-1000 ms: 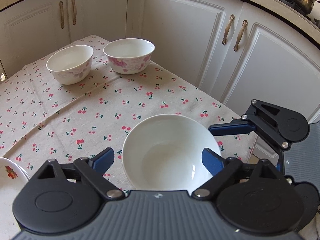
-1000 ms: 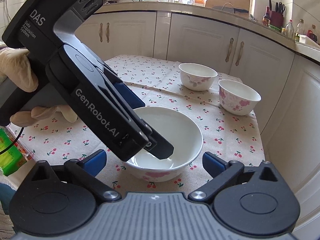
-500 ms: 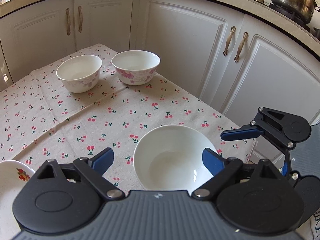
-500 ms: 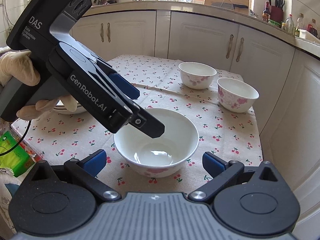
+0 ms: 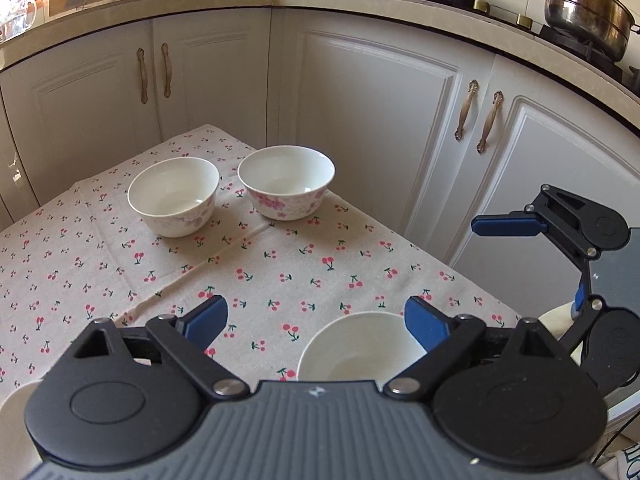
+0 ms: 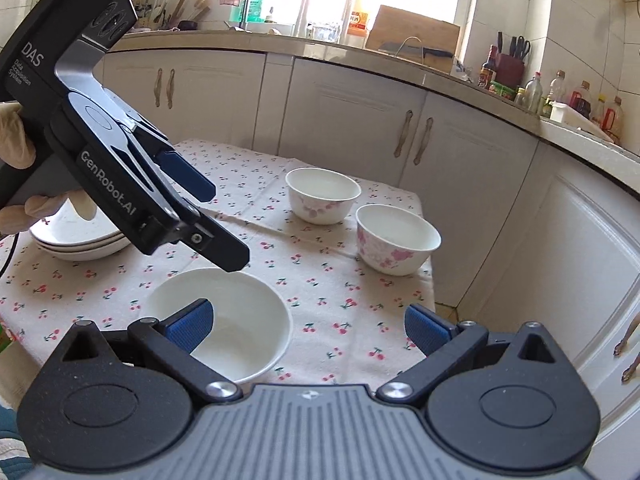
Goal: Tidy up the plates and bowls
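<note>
A wide white bowl [image 5: 352, 348] [image 6: 244, 320] stands on the cherry-print tablecloth [image 5: 280, 264] near its front edge. My left gripper [image 5: 316, 320] [image 6: 226, 226] hangs open above the bowl and touches nothing. My right gripper [image 6: 308, 326] [image 5: 528, 264] is open too, just in front of the bowl's right side, with nothing between its fingers. Two smaller floral bowls [image 5: 174, 196] [image 5: 286, 180] stand side by side at the far end of the table; the right wrist view shows both bowls [image 6: 324, 196] [image 6: 398, 240]. A stack of white plates [image 6: 76, 240] sits at the left, partly hidden by the left gripper.
White kitchen cabinets [image 5: 380, 120] close in behind and to the right of the table. The table edge [image 6: 432, 280] drops off just beyond the pink-flowered bowl. A gloved hand [image 6: 44, 204] holds the left gripper. Pots stand on the counter [image 5: 584, 12].
Both grippers have risen and drawn back from the wide bowl. The left gripper's finger was down inside that bowl; now it hangs above the rim. The bowl has stayed on the cloth.
</note>
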`<state>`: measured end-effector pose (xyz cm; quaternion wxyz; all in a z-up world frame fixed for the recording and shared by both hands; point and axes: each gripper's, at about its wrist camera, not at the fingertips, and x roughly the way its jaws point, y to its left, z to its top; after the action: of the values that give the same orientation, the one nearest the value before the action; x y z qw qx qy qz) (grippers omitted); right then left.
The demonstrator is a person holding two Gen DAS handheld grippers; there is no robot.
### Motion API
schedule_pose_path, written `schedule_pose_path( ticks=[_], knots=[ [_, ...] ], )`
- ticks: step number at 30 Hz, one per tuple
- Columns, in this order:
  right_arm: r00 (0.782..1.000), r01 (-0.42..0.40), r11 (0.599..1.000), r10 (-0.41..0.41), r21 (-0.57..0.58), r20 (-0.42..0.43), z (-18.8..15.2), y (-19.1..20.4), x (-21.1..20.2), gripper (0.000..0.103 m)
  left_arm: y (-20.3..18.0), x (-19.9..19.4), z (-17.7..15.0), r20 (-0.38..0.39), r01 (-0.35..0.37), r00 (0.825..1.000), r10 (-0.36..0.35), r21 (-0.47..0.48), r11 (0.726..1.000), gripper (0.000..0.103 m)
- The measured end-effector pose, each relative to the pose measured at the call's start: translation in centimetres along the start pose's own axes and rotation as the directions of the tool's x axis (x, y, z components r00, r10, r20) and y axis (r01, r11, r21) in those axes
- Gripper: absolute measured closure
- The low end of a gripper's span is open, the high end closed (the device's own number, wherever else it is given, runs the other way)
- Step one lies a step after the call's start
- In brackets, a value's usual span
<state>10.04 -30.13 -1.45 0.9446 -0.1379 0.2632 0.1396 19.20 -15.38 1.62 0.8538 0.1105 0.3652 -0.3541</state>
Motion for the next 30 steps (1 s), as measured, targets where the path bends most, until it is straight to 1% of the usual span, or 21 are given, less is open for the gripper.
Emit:
schedule_pose_path(
  ticks=[6,10,18,24,30],
  knots=[
    [1.0,0.015,0.999,-0.015,0.034,-0.007,0.2,-3.0,2.5,0.0,1.2,1.6,2.5,0.005,-0.022,1.0,0.022,0.004,1.0,0.007],
    [1.0,0.004,0.999,-0.003,0.046,-0.013,0.3,-4.8,4.5,0.0,1.9,3.3,4.2,-0.005,-0.033,0.999,0.033,0.008,0.999,0.007],
    [1.0,-0.006,0.999,0.007,0.038,-0.028,0.5,-8.1,9.2,0.0,3.0,7.9,7.5,-0.038,-0.047,0.998,0.048,0.026,0.999,0.007],
    [0.999,-0.045,0.999,0.045,-0.002,-0.008,0.9,-9.4,12.0,0.0,3.7,11.4,9.9,-0.05,-0.044,0.998,0.046,0.034,0.998,0.007],
    [0.996,-0.084,0.996,0.084,-0.013,0.01,1.3,-10.1,14.5,0.0,3.4,13.9,11.4,-0.052,-0.04,0.998,0.044,0.07,0.997,0.007]
  ],
)
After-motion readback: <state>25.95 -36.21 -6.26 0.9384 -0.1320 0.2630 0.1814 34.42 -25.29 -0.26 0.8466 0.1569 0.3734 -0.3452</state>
